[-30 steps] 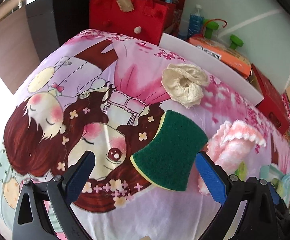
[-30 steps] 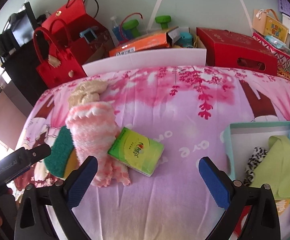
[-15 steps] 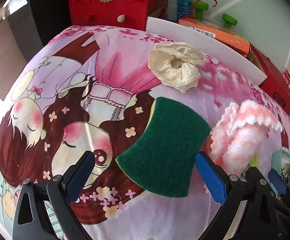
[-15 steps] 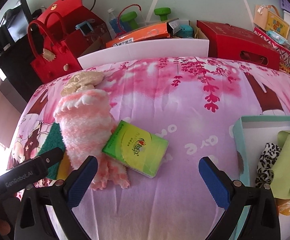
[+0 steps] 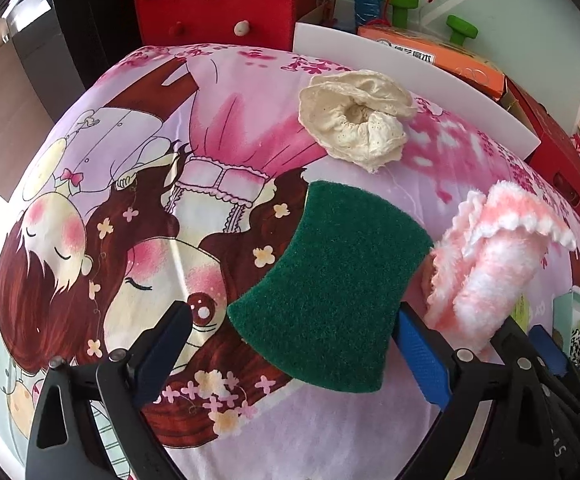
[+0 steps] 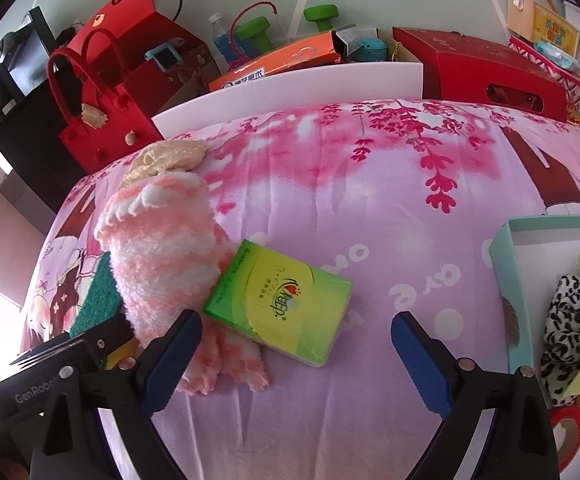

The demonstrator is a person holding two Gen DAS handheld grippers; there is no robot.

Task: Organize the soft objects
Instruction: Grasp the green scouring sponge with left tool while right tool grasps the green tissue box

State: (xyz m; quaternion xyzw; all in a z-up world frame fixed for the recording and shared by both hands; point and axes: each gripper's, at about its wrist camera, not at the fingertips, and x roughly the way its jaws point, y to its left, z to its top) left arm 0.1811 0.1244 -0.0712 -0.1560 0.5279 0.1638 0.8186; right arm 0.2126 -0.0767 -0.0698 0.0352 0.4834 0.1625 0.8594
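Left gripper (image 5: pixel 290 344), released, straddles the green sponge (image 5: pixel 330 292) at 12 o'clock on the surface (image 5: pixel 330 440). Centre it, then clench lightly. Right gripper (image 6: pixel 296 344), released, faces the tissue pack (image 6: pixel 277 304).

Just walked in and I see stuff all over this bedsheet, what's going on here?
A person with two handheld grippers is sorting soft items on a cartoon-print sheet. The left gripper is open, its fingers on either side of a green scouring sponge. The right gripper is open in front of a green tissue pack. A fluffy pink sock and a cream lace piece lie loose, while a teal box already holds a few fabrics.
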